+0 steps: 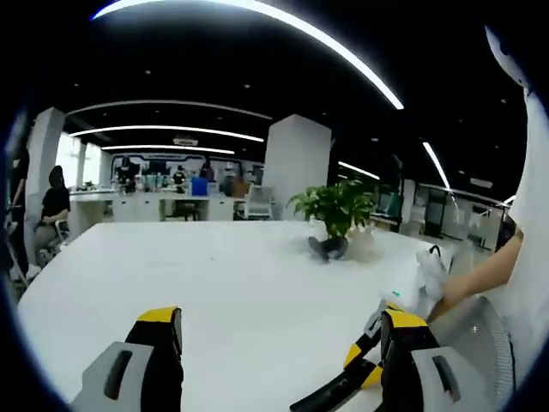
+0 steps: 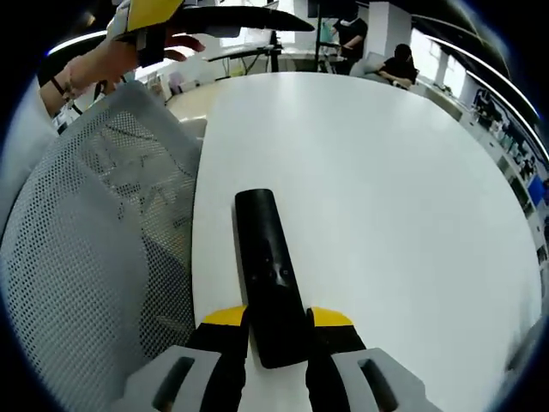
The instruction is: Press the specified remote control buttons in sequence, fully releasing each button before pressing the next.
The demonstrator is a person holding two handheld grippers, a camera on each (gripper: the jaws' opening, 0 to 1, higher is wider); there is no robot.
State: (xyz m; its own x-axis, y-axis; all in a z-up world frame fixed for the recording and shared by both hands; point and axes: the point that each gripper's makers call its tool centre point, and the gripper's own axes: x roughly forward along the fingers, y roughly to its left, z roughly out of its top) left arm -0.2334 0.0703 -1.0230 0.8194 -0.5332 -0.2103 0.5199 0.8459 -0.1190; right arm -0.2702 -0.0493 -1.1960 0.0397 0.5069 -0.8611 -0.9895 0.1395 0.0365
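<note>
A black remote control point(image 2: 266, 249) points away from me over the near edge of the white table point(image 2: 386, 197), small buttons showing around its middle. My right gripper point(image 2: 279, 330) is shut on the remote's near end, one yellow-tipped jaw on each side. My left gripper point(image 1: 279, 339) hovers above the table point(image 1: 214, 283) with its jaws wide open and nothing between them. At the lower right of the left gripper view, a yellow and black part of the right gripper point(image 1: 358, 359) comes in with a dark bar below it. The left gripper point(image 2: 150, 17) also appears top left, held by a hand.
A grey mesh chair back point(image 2: 94, 240) stands against the table's left edge, also seen as the chair point(image 1: 480, 335). A potted plant point(image 1: 339, 210) sits at the table's far side. A person's gloved hand point(image 1: 429, 283) is at the right. People sit at distant desks point(image 1: 51, 206).
</note>
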